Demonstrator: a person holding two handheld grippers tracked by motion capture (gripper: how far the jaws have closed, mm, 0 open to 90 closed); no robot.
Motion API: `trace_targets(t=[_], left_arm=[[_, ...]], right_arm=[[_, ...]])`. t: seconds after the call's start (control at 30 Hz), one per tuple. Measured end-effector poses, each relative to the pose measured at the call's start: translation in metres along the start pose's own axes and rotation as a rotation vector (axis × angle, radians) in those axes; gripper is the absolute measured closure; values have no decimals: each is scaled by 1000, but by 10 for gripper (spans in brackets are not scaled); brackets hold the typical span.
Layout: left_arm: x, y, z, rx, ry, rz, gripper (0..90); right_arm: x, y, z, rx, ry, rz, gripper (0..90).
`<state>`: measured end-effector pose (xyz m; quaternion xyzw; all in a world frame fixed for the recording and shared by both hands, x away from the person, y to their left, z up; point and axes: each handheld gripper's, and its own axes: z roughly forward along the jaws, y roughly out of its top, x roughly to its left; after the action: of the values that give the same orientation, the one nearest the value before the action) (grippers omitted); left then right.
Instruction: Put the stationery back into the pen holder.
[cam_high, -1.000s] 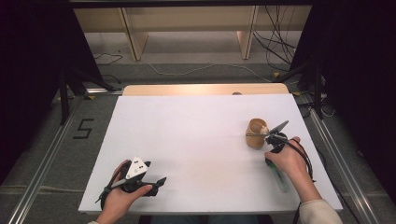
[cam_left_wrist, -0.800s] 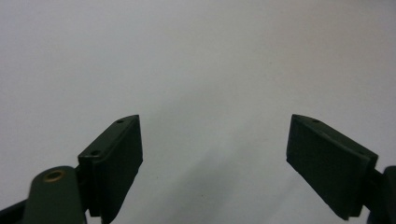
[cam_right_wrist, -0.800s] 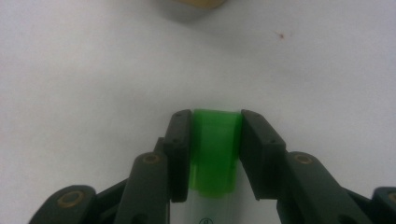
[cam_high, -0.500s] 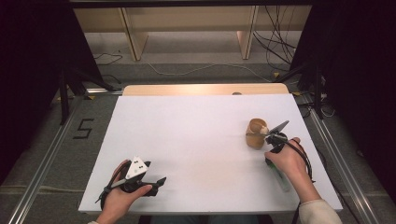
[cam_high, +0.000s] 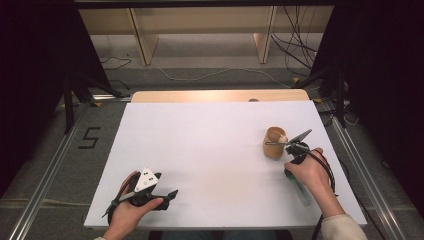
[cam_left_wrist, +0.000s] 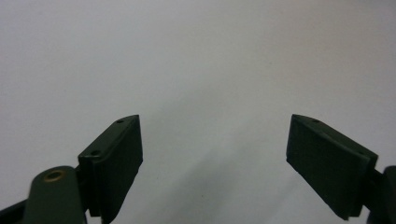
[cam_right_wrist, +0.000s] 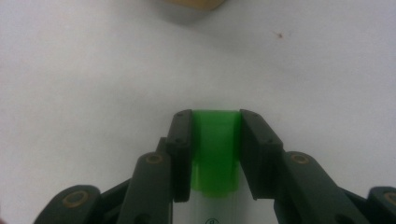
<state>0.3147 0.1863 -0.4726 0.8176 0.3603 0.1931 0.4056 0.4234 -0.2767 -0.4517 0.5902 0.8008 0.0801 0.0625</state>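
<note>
My right gripper (cam_high: 292, 162) sits at the right side of the white table (cam_high: 210, 150). It is shut on the green cap (cam_right_wrist: 215, 144) of a whitish tube (cam_high: 301, 192), which runs back under the person's hand. Just ahead of it stands a small tan cup-like object (cam_high: 274, 143), whose lower edge (cam_right_wrist: 191, 7) appears at the top of the right gripper view. My left gripper (cam_high: 169, 196) rests near the table's front left edge. Its jaws are wide apart over bare white surface, with one black pad (cam_left_wrist: 116, 158) on each side and nothing between them.
A wooden strip (cam_high: 220, 96) borders the table's far edge. Metal rails (cam_high: 45, 170) run along both sides, with a floor mark "5" (cam_high: 90, 137) at the left. Cables (cam_high: 295, 45) and wooden shelf legs lie on the floor beyond the table.
</note>
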Motion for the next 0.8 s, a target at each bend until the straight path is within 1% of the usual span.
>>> trace_targets(t=[0.33,0.53,0.63,0.67,0.7,0.73,0.8], left_arm=[[0,0,0,0,0,0,185],[0,0,0,-1,0,0,185],[0,0,-1,-2,1,0,185],[0,0,-1,-2,0,1,185],[0,0,-1,-2,0,1,185],[0,0,-1,-9,1,-5,185],[0,0,-1,-8,1,-5,185]], right_arm=[[0,-2,-2,-16,11,2,674],[-1,-5,-8,-48,26,6,674],[-3,-7,-12,-77,37,13,674],[-3,-8,-13,-92,39,10,674],[-3,-9,-15,-105,47,22,674],[-4,-10,-16,-119,52,21,674],[-5,-12,-19,-143,59,26,674]])
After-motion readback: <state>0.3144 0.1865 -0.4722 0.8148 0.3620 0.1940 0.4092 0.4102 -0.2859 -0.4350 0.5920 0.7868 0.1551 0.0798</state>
